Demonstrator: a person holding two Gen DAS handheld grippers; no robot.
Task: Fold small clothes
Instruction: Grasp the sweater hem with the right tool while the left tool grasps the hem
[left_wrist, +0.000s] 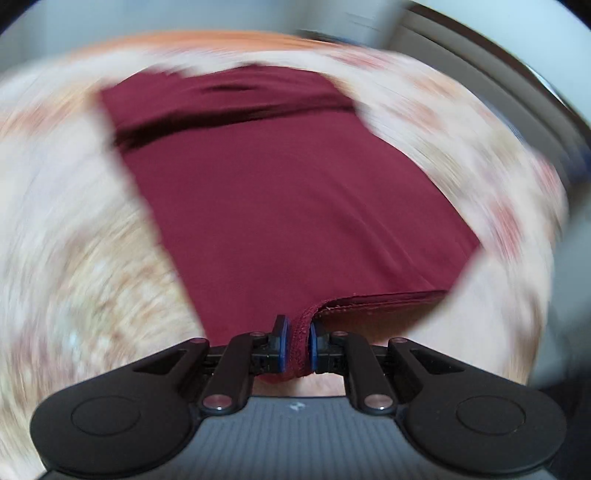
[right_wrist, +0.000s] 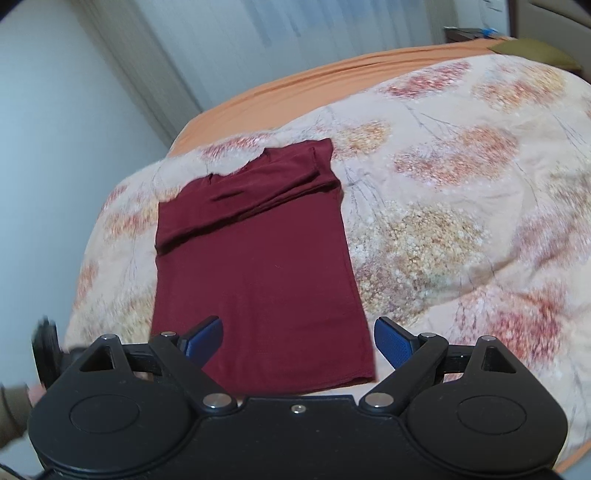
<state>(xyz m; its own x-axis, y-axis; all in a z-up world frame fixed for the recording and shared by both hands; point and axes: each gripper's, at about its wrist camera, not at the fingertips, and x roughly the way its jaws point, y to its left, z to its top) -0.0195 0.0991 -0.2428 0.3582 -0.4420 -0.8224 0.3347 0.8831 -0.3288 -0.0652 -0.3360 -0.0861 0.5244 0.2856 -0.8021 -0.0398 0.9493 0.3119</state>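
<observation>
A dark red shirt (right_wrist: 255, 266) lies flat on the flowered bedspread (right_wrist: 443, 206), its sleeves folded in across the top. My left gripper (left_wrist: 298, 341) is shut on the shirt's (left_wrist: 288, 199) near hem, which bunches between the blue pads. The left wrist view is blurred by motion. My right gripper (right_wrist: 298, 341) is open and empty, its blue fingers (right_wrist: 393, 341) spread above the shirt's near edge. The left gripper shows at the far left edge of the right wrist view (right_wrist: 46, 347).
An orange sheet (right_wrist: 295, 88) shows along the bed's far edge. A pale wall (right_wrist: 55, 129) and a curtain (right_wrist: 258, 33) lie beyond. An olive pillow (right_wrist: 532, 51) sits at the far right corner.
</observation>
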